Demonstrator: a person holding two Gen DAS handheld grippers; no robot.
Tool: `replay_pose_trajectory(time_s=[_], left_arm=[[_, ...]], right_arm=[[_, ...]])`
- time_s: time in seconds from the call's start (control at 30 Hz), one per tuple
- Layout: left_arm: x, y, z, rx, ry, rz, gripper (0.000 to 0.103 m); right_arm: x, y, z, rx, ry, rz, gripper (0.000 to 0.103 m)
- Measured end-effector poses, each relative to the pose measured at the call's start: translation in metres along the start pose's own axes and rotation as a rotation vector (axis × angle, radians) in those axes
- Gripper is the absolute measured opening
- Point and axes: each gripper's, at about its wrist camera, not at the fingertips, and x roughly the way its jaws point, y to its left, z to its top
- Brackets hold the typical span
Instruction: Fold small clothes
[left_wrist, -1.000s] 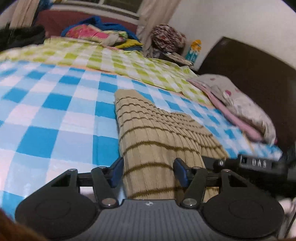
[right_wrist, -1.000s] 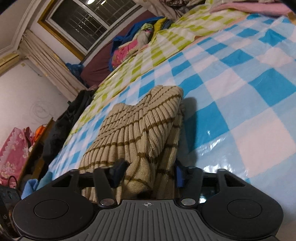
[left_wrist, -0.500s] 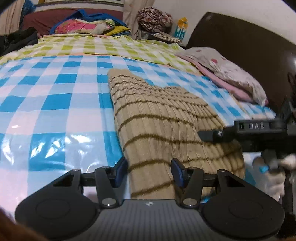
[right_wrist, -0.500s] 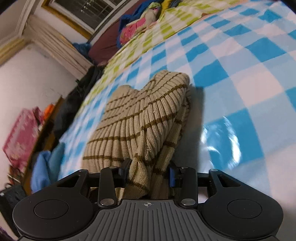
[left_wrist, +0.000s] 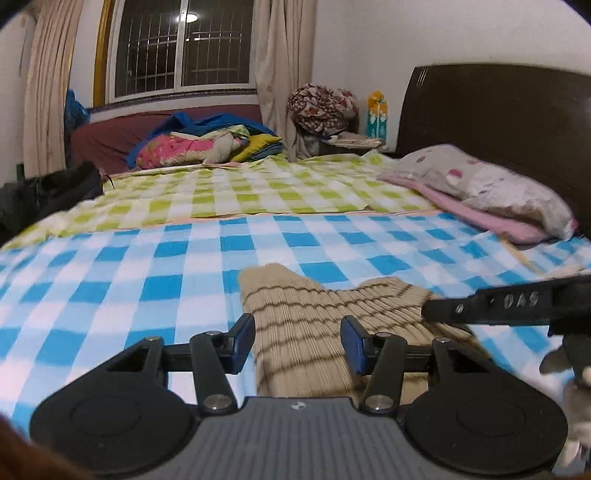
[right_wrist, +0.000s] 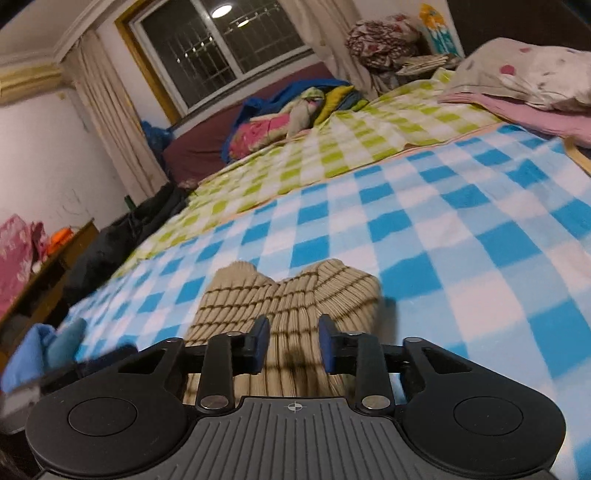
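A beige knit garment with thin brown stripes (left_wrist: 303, 325) lies on the blue-checked sheet (left_wrist: 147, 295), its near edge raised toward me. My left gripper (left_wrist: 297, 341) holds a wide bunch of that edge, blue pads touching the knit on both sides. In the right wrist view the same garment (right_wrist: 295, 295) shows as two rounded folds. The right gripper (right_wrist: 293, 343) has a bunched fold between its pads and its jaws are closing on it. One black finger of the right gripper (left_wrist: 480, 308) reaches in over the garment's right side.
A green-checked sheet (left_wrist: 240, 188) covers the bed's far half. Pillows (left_wrist: 480, 184) lie against the dark headboard (left_wrist: 498, 110) on the right. Piled bedding (left_wrist: 192, 144) sits under the window, dark clothes (left_wrist: 48, 192) on the left. A blue cloth (right_wrist: 44, 350) lies beside the bed.
Both grippers have risen and tipped upward, so the window now shows. The right jaws have narrowed onto the garment fold. The garment's near edge has lifted with them.
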Motion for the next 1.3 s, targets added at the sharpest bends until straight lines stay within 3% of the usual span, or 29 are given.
replay_pose_trajectory(time_s=[0.13,0.37,0.53,0.67,0.87,1.0,1.13,1.3], left_arm=[[0.038,0.005,-0.009,-0.028,0.082,0.043,0.057],[0.058,0.004,-0.015,-0.03,0.091,0.084,0.06],[0.042,0.001,-0.012,-0.026,0.077,0.107,0.059],[0.016,0.002,-0.008,-0.025,0.052,0.097,0.059],[-0.027,-0.002,-0.018,-0.01,0.019,0.076,0.059],[-0.029,-0.012,-0.034,0.025,0.043,0.07,0.059],[-0.023,-0.014,-0.041,0.025,0.06,0.072,0.061],[-0.025,-0.016,-0.038,0.031,0.07,0.083,0.061]], right_arm=[[0.02,-0.019,-0.004,0.027,0.011,-0.054,0.017],[0.032,-0.029,-0.004,0.01,-0.002,-0.07,0.017],[0.023,-0.025,-0.003,0.018,-0.019,-0.055,0.017],[0.002,-0.019,-0.001,0.017,-0.045,-0.029,0.024],[-0.028,-0.001,-0.012,-0.01,-0.043,-0.006,0.026],[-0.033,0.012,-0.031,-0.064,-0.007,-0.031,0.026],[-0.021,0.012,-0.044,-0.133,0.035,-0.119,0.022],[-0.022,0.006,-0.045,-0.11,0.032,-0.124,0.022]])
